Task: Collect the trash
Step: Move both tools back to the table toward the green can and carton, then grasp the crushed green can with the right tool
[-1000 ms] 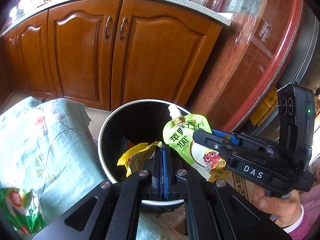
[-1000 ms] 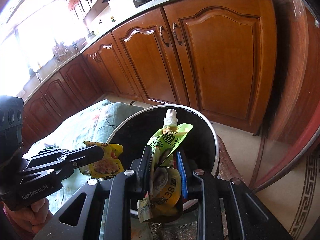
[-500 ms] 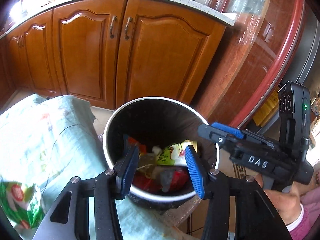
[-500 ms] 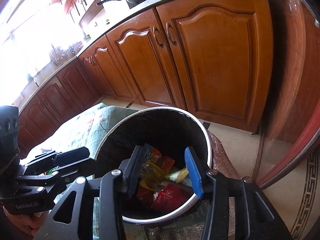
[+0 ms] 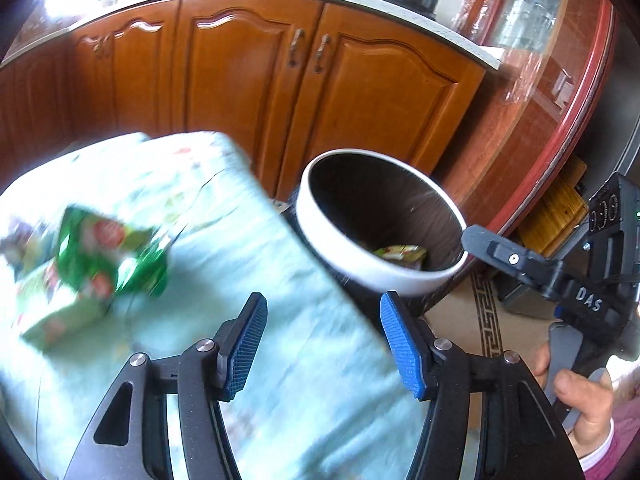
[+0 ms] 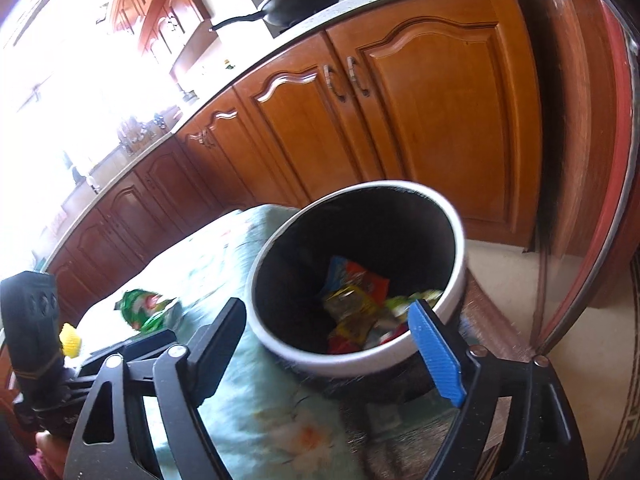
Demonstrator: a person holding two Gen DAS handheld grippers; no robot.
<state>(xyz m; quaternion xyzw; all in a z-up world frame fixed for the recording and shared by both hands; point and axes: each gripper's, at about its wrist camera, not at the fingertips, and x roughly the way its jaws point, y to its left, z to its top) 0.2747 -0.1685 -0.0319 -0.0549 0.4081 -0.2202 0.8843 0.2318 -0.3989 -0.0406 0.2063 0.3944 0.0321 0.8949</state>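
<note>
A round white-rimmed bin (image 5: 376,272) (image 6: 356,360) stands beside the cloth-covered table and holds several colourful wrappers (image 6: 356,308); a green pouch shows in it in the left wrist view (image 5: 400,254). My left gripper (image 5: 322,344) is open and empty above the pale green cloth, near the bin's left side. My right gripper (image 6: 332,354) is open and empty just before the bin's near rim. A green snack bag (image 5: 108,256) (image 6: 146,310) lies on the cloth to the left, on a pale box (image 5: 60,316).
Wooden kitchen cabinets (image 5: 256,80) stand behind the bin. A curved red-edged cabinet (image 5: 560,100) is at the right. A small yellow thing (image 6: 70,338) lies on the cloth (image 6: 248,412) near the left gripper's body. Patterned floor (image 5: 484,320) lies right of the bin.
Both grippers opened and dropped their wrappers into the bin, then drew back. The left gripper has swung left over the cloth, bringing the green bag into view.
</note>
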